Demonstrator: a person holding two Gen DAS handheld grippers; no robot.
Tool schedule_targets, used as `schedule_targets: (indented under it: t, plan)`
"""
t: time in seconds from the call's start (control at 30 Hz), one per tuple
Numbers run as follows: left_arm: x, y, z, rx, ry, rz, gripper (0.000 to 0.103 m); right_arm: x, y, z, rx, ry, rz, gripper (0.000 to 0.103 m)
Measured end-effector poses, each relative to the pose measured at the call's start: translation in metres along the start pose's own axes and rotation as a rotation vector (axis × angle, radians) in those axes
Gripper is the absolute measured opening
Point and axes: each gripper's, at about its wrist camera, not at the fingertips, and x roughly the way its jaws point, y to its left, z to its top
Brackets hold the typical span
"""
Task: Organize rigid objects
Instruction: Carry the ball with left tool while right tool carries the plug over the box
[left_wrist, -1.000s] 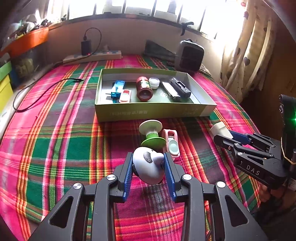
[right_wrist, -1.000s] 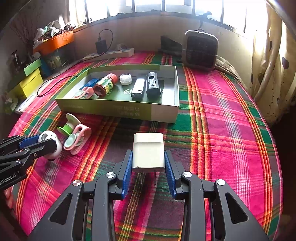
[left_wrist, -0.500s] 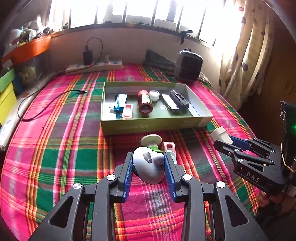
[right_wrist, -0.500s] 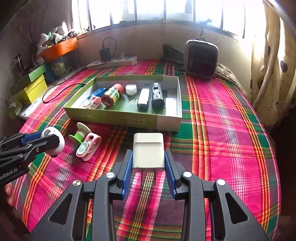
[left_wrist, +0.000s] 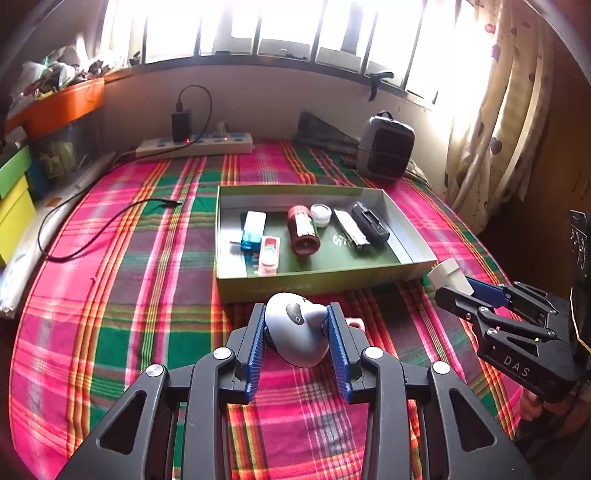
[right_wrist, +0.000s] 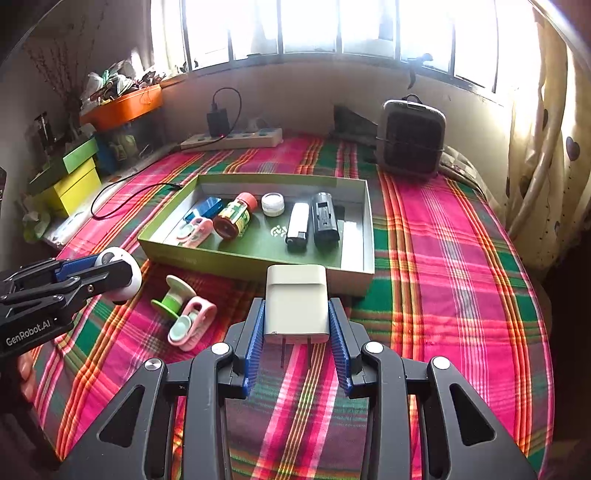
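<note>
A bed under a bright window, spread with a pink-and-green plaid cloth (right_wrist: 443, 258), fills both views. At the centre of each frame lies a shallow green tray (right_wrist: 258, 264) already holding a brown bottle (right_wrist: 236, 218), a small white jar (right_wrist: 273, 204), two dark rectangular devices and some blue and pink pieces.

The step in hand looks like carrying: both grippers are loaded and clear of the cloth, short of the tray. Low in the right wrist frame, the right gripper (right_wrist: 297, 328) is clamped on a cream plug adapter (right_wrist: 296, 302), boxy and smooth, prongs pointing back toward the camera. Low in the left wrist frame, the left gripper (left_wrist: 297, 332) squeezes a rounded grey-white gadget (left_wrist: 295, 325) with a dark oval spot.

Next, each load probably has to go over the near wall and down into a free patch of tray floor.

At the right view's lower left, a green spool (right_wrist: 173, 297) and a pink clip (right_wrist: 192, 325) wait on the cloth.
</note>
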Motion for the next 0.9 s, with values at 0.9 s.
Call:
schedule_targets:
  t: [0.9]
  plan:
    - [0.040, 0.008, 0.058, 0.027, -0.011, 0.002, 0.031, 0.043, -0.005, 0.046, 0.008, 0.023, 0.041, 0.035]
